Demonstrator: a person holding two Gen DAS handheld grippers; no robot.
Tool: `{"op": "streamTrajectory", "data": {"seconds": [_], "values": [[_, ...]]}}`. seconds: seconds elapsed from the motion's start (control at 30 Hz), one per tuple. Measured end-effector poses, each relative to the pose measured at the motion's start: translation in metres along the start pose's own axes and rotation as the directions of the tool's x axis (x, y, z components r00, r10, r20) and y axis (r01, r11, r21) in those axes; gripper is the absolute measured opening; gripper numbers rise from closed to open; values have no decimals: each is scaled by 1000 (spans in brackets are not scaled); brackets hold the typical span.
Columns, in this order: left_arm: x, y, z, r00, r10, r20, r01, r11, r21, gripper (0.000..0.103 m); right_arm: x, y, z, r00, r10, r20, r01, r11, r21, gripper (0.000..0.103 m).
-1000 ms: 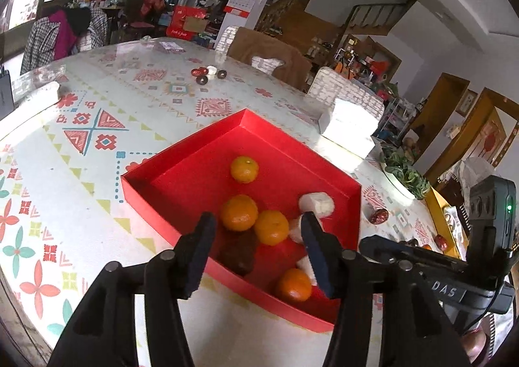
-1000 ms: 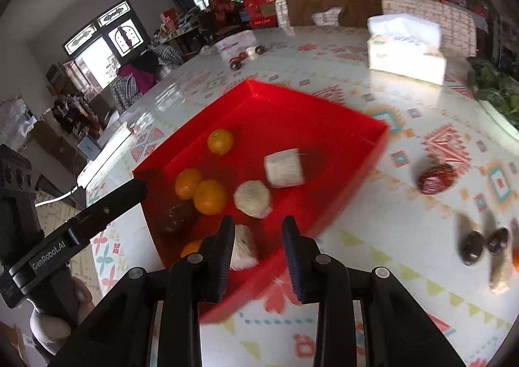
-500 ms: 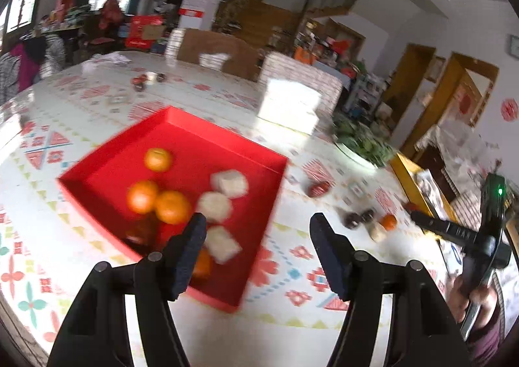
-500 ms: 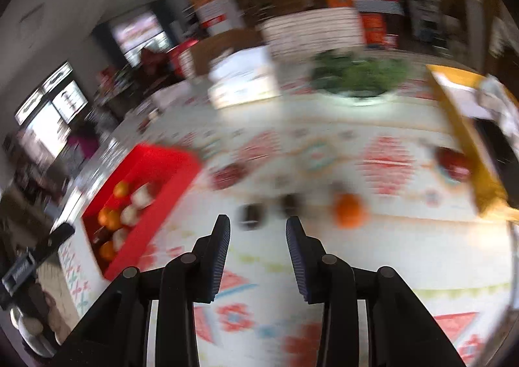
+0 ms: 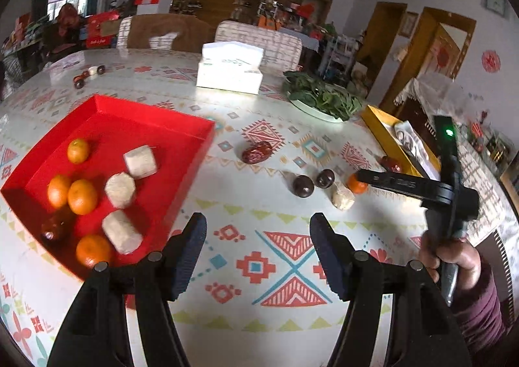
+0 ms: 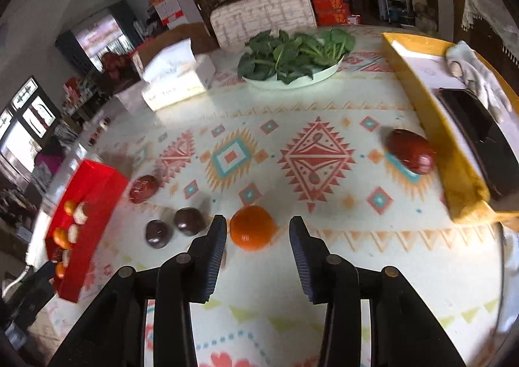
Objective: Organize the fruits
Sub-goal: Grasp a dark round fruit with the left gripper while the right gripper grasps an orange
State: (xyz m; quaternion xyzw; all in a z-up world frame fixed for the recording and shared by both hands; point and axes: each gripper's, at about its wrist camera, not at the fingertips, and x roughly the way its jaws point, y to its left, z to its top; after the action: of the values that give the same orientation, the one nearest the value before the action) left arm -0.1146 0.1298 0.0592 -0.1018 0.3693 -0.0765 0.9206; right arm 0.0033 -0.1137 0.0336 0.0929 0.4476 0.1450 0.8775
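A red tray at the left holds several oranges, three white foam-wrapped fruits and a dark fruit. Loose on the tablecloth lie an orange, two dark round fruits, a white wrapped fruit and two red dates. My right gripper hovers at the loose orange, which sits just past its fingertips, in line with the gap. Its jaws are opening and the pads are not pressing on the orange. My left gripper stands open over bare tablecloth, right of the tray, with nothing between its fingers.
A white tissue box and a plate of greens stand at the back. A yellow box with a dark device in it borders the right side, with one red date beside it. A hand holds the right gripper.
Both views have swung from the red tray to the right. My right gripper has travelled to the loose orange and its jaws have spread. My left gripper's jaws stand wider than a second ago.
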Motion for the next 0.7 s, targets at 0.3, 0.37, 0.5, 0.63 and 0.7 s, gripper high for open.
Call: {"op": "streamTrajectory", "data": {"seconds": [0.3, 0.37, 0.5, 0.63, 0.7], "values": [[64, -34, 18, 998, -12, -61, 20, 992, 121, 65, 21, 4, 1, 999, 29, -26, -30, 999, -43, 44], [80, -41, 23, 996, -27, -82, 38, 990, 133, 65, 23, 6, 0, 999, 31, -28, -33, 998, -56, 40], [109, -48, 31, 993, -36, -115, 52, 988, 146, 65, 23, 8, -2, 998, 48, -36, -50, 997, -58, 35], [126, -53, 33, 991, -36, -130, 57, 986, 156, 65, 23, 7, -2, 999, 40, -32, -42, 998, -54, 35], [133, -57, 32, 989, -41, -141, 65, 984, 167, 57, 21, 6, -2, 999, 35, -27, -36, 998, -52, 35]]}}
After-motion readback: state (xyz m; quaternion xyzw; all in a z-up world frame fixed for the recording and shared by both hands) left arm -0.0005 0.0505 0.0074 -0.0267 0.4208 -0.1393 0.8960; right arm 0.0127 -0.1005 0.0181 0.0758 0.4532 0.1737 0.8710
